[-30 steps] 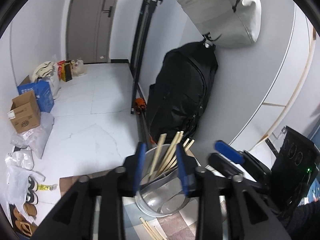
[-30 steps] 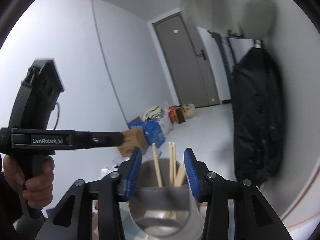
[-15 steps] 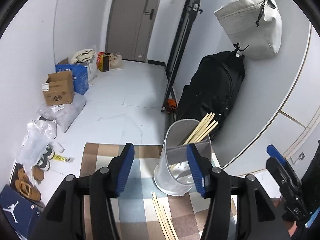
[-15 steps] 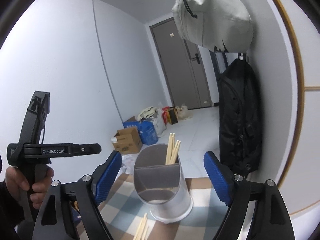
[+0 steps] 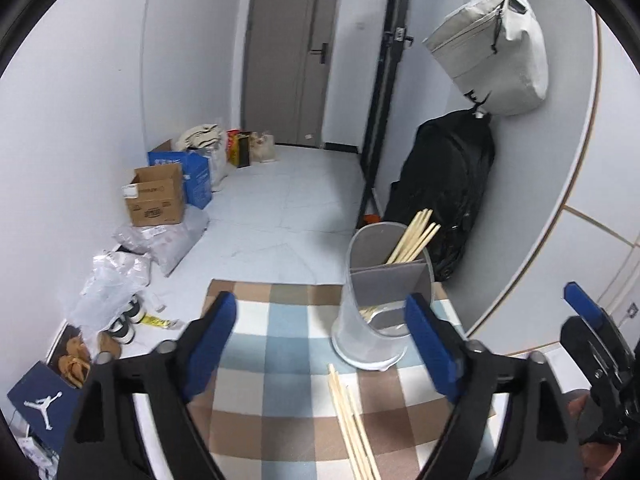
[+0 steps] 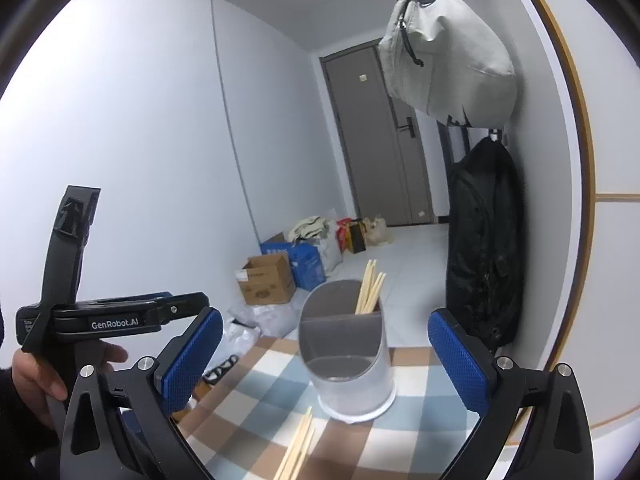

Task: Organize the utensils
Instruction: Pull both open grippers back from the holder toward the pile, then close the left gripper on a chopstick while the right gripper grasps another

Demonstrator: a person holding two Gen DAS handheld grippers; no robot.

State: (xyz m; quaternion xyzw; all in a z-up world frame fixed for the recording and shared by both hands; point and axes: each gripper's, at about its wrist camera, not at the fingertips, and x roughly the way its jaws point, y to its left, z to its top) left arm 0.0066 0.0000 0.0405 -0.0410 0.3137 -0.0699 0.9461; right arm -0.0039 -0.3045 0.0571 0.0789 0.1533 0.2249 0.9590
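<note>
Both the left gripper and the right gripper have just opened their jaws wide, empty. Loose chopsticks lie on the checked counter before the divided holder. They look light, stiff and thin, probably best pinched mid-length.

We see a checked cloth in blue, brown & white near us. Far end: grey door. Left wall: cardboard box, blue box just behind it, plastic bags, shoes nearer. Right wall: pale grey bag hung high, black backpack below it, w/ a black pole just left.
</note>
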